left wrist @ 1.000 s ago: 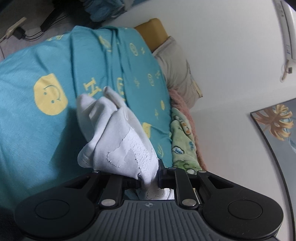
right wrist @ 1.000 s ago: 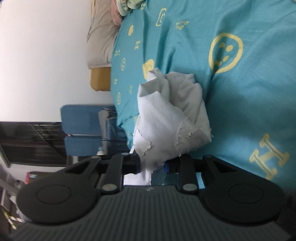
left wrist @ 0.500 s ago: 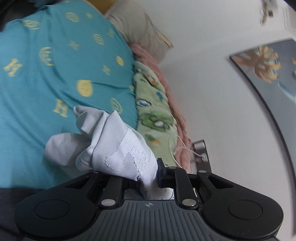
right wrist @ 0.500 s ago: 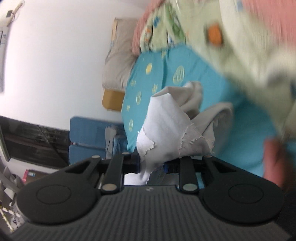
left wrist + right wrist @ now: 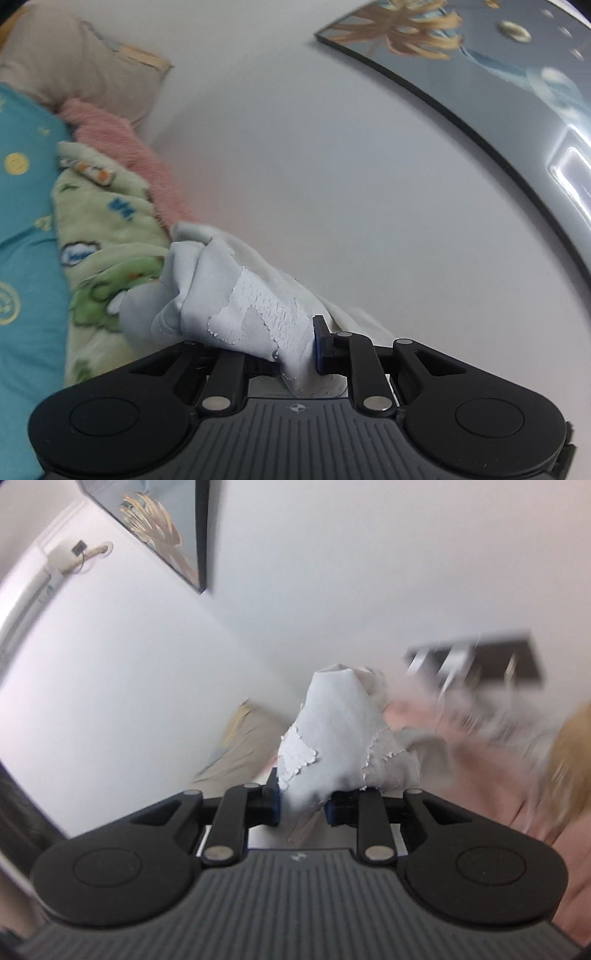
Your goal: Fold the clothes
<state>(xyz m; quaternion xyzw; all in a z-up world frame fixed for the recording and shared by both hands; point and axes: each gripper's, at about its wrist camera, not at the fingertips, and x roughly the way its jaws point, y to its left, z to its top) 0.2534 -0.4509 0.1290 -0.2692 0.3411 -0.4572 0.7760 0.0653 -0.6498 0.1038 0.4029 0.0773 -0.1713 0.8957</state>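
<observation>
A white garment (image 5: 236, 295) with a rough white printed patch is bunched between the fingers of my left gripper (image 5: 295, 354), which is shut on it. The cloth hangs in the air in front of the white wall. In the right wrist view another bunch of the same white garment (image 5: 340, 746) stands up from my right gripper (image 5: 303, 805), also shut on it. The rest of the garment trails off behind each bunch and is partly hidden.
A bed with a teal sheet (image 5: 22, 229) lies at the left, with a green patterned blanket (image 5: 99, 236), a pink blanket (image 5: 125, 151) and a beige pillow (image 5: 81, 62). A framed picture (image 5: 480, 66) hangs on the wall. The right view is blurred, with pink bedding (image 5: 480, 775).
Both grippers have lifted the white garment off the teal sheet and swung up toward the wall. The bed has dropped to the left edge and the picture has come into view.
</observation>
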